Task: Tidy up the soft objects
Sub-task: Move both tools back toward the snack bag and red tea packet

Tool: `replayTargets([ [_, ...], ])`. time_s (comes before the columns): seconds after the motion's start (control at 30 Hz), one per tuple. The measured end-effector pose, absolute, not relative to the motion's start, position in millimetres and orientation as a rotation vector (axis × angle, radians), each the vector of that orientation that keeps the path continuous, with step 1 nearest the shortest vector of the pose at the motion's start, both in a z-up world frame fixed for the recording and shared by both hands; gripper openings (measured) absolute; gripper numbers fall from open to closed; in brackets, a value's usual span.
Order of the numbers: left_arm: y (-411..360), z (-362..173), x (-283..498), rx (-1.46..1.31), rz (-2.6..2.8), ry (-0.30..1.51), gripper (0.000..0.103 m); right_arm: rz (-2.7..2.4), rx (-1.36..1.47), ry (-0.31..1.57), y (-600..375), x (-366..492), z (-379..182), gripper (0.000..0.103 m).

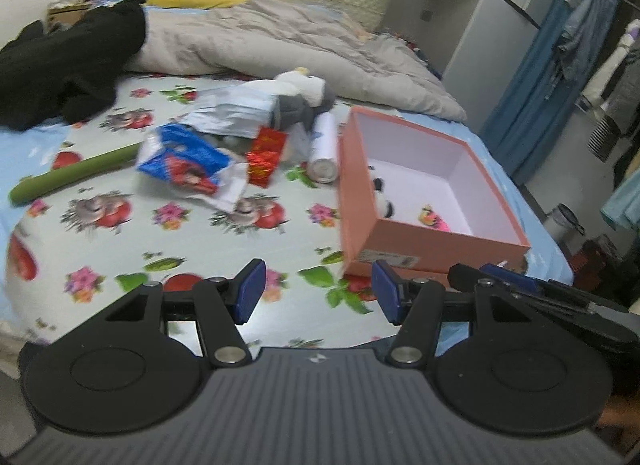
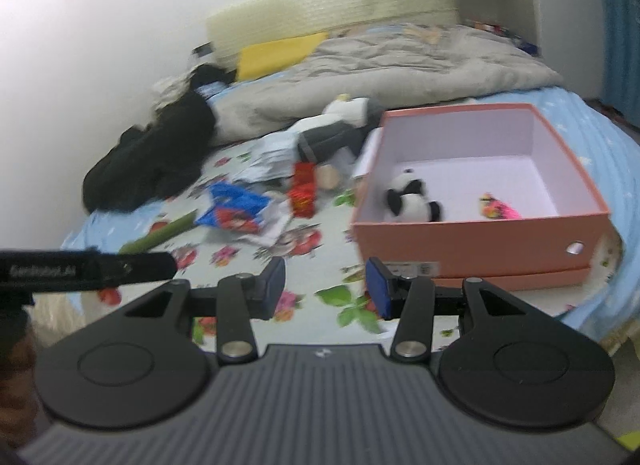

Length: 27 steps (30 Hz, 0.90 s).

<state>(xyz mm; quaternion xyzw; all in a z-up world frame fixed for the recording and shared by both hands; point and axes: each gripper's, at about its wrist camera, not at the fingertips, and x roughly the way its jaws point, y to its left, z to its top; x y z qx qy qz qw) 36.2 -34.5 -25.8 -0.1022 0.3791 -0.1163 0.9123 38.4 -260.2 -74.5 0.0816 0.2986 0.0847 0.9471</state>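
The left tool (image 1: 318, 291) sat low in the centre of its frame, blue pads parted, nothing between them. The right tool (image 2: 326, 289) likewise stood open and empty, and its black body also showed at the lower right of the left view.

Before me, the bed (image 1: 192, 225) carries a grey quilt (image 1: 280, 49), black clothes (image 1: 68, 61), pink box (image 1: 420, 241), plush toy (image 1: 304, 97), green roll (image 1: 72, 175), and wrappers (image 1: 184, 157).

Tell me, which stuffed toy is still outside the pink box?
The big white and grey plush, lying on the bed beside the pink box. The little panda and the small pink toy are already inside it.
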Motion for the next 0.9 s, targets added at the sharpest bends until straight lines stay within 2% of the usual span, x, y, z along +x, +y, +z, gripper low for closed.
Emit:
replayTargets([
  [0.43,20,-49,15,-0.299,-0.091,0.814,0.064,0.311,0.106,0.659,-205,45,-90,0.048],
  [0.9,65,-72,94,-0.372,-0.011,0.854,0.064,0.293,0.096,0.747,-188,119,-109,0.048],
])
